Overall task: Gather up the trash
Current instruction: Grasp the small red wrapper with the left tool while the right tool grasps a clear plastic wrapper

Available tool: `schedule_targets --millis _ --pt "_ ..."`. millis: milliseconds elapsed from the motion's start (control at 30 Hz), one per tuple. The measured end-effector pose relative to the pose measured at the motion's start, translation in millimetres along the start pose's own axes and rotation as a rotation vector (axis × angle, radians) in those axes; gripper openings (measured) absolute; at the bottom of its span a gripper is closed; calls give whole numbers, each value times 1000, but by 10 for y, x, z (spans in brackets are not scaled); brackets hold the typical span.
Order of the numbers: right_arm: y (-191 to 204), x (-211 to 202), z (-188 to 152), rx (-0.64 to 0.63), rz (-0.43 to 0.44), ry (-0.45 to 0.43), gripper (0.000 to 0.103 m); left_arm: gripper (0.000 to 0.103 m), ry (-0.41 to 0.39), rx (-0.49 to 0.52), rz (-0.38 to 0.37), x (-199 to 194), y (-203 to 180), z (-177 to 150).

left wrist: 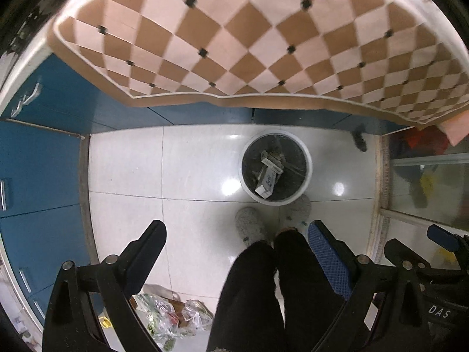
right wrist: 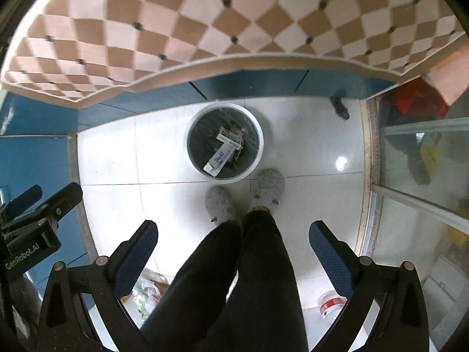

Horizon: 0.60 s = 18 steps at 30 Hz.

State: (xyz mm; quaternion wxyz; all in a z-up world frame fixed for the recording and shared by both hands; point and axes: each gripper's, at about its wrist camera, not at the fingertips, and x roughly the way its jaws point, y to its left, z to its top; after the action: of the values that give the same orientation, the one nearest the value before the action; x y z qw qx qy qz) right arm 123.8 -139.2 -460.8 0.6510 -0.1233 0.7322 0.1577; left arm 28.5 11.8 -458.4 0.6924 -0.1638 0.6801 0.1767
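A white round trash bin (left wrist: 304, 158) with a dark liner stands on the white tiled floor; it also shows in the right wrist view (right wrist: 258, 135). Inside lie white cardboard boxes (left wrist: 268, 180), one printed "Doctor" (right wrist: 220, 158). My left gripper (left wrist: 237, 243) is open and empty, held high above the floor, nearer than the bin. My right gripper (right wrist: 233, 240) is open and empty, also high above the floor. The left gripper also shows at the left edge of the right wrist view (right wrist: 44, 202).
A table edge with a brown-and-pink checkered cloth (left wrist: 234, 44) overhangs the far side. Blue cabinets (left wrist: 38, 161) stand at left. The person's black-trousered legs and grey slippers (right wrist: 217, 205) stand by the bin. Plastic bags (left wrist: 167, 316) lie on the floor. A glass door (right wrist: 416, 176) is at right.
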Motion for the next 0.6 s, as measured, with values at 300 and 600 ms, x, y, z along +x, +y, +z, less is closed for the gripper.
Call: schedule_targets --millis 300,600 --pt "-25 -1049 -59 40 89 -122 103 99 -172 -14 31 -967 13 204" --pt "-429 -1831 691 163 200 -275 103 103 -339 -37 68 -1416 -259 1296"
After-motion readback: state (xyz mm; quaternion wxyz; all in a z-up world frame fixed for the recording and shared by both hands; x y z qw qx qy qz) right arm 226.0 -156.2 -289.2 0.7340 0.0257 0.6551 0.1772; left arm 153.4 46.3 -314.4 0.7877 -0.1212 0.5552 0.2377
